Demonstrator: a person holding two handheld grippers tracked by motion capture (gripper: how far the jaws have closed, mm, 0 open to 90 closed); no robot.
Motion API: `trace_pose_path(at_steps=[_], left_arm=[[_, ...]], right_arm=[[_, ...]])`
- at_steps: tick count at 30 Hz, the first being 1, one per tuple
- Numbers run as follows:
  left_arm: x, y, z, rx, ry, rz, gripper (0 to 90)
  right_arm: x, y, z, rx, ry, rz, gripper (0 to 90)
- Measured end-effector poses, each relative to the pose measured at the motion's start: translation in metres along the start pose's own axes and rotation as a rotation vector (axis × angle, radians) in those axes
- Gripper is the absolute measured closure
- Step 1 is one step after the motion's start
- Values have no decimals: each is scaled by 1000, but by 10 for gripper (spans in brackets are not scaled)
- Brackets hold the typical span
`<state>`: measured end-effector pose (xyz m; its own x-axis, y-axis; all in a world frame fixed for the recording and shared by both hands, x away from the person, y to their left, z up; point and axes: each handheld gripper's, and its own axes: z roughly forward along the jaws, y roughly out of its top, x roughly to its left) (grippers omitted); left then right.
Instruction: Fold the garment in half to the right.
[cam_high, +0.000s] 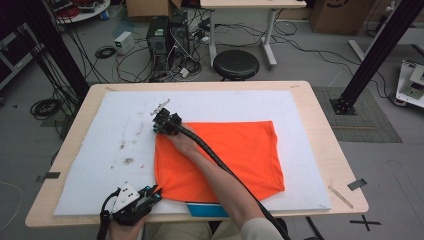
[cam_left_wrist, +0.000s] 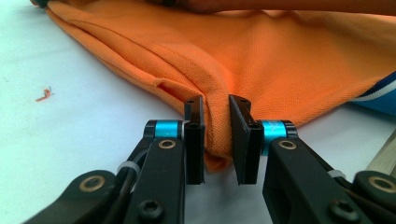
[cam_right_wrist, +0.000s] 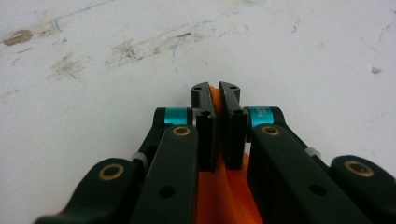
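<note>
1. A grey floor strewn with cables, a black stool (cam_high: 236, 64) and computer towers (cam_high: 167, 35) lie beyond the far edge of the wooden table (cam_high: 325, 145).
2. A white mat (cam_high: 115, 130) covers most of the table, leaving bare wooden margins at the left and right edges. Its left half lies open, marked with brownish smudges and thin pen lines.
3. The orange shirt (cam_high: 235, 150) lies flat in a rough rectangle on the middle and right of the mat, its near edge close to the mat's near edge, with a blue-and-white band showing beneath.
4. The fabric is a fine pique knit, folded into soft layers at the near left corner.
5. The left gripper (cam_high: 156, 192) sits at that near left corner; in the left gripper view (cam_left_wrist: 216, 135) its jaws stand narrow, pressed on a bunched fold of the shirt.
6. The right gripper (cam_high: 162, 120), reaching across the cloth, is at the far left corner; the right gripper view (cam_right_wrist: 215, 126) shows its jaws nearly together, pinching a thin orange edge.
</note>
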<state>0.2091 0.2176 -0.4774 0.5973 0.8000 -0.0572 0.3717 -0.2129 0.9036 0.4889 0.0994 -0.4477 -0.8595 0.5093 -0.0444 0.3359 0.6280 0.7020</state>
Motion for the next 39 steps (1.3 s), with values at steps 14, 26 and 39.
trace_pose_path(at_steps=[14,26,39], left_arm=[[4,3,-15,-80,-26,-15,772],[17,3,-34,-141,-27,-37,776],[9,11,-22,-123,-87,-65,778]], right_arm=[[3,11,-16,-32,5,-5,870],[14,30,-20,-58,22,-23,870],[-5,13,-36,-73,33,58,870]])
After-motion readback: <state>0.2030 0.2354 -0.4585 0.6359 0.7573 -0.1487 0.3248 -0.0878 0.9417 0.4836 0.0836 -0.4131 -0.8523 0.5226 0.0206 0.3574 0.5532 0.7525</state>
